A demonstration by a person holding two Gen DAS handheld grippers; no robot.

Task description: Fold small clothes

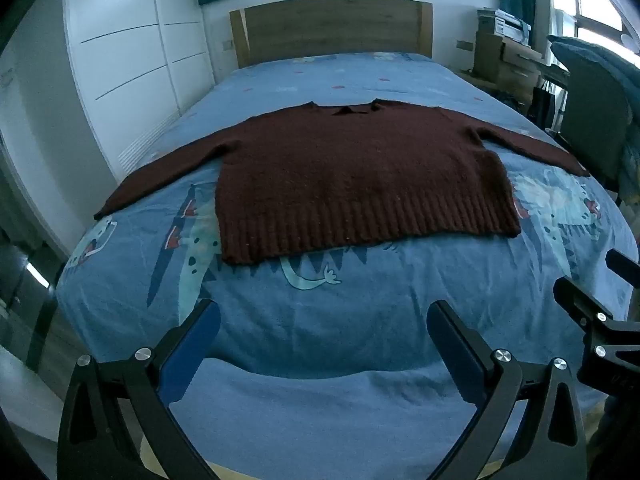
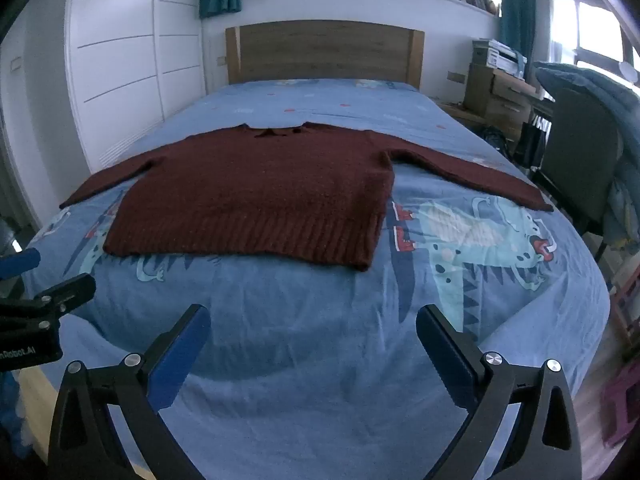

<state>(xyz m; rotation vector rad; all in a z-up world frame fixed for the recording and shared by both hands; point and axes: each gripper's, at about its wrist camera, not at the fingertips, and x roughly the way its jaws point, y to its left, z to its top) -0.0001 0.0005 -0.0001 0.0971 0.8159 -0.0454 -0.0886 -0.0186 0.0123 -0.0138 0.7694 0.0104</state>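
A dark red knitted sweater (image 1: pixel 352 168) lies flat on the bed, sleeves spread to both sides, ribbed hem toward me and collar toward the headboard. It also shows in the right wrist view (image 2: pixel 260 188). My left gripper (image 1: pixel 324 316) is open and empty, above the foot of the bed, short of the hem. My right gripper (image 2: pixel 312 320) is open and empty, also short of the hem. The right gripper's body shows at the right edge of the left wrist view (image 1: pixel 600 320); the left gripper's body shows at the left edge of the right wrist view (image 2: pixel 44 312).
The bed has a blue dinosaur-print cover (image 1: pixel 320 360) and a wooden headboard (image 1: pixel 332 28). White wardrobes (image 1: pixel 128 60) stand on the left. A chair with a blue cushion (image 2: pixel 584 152) and a wooden desk (image 2: pixel 500 96) stand on the right.
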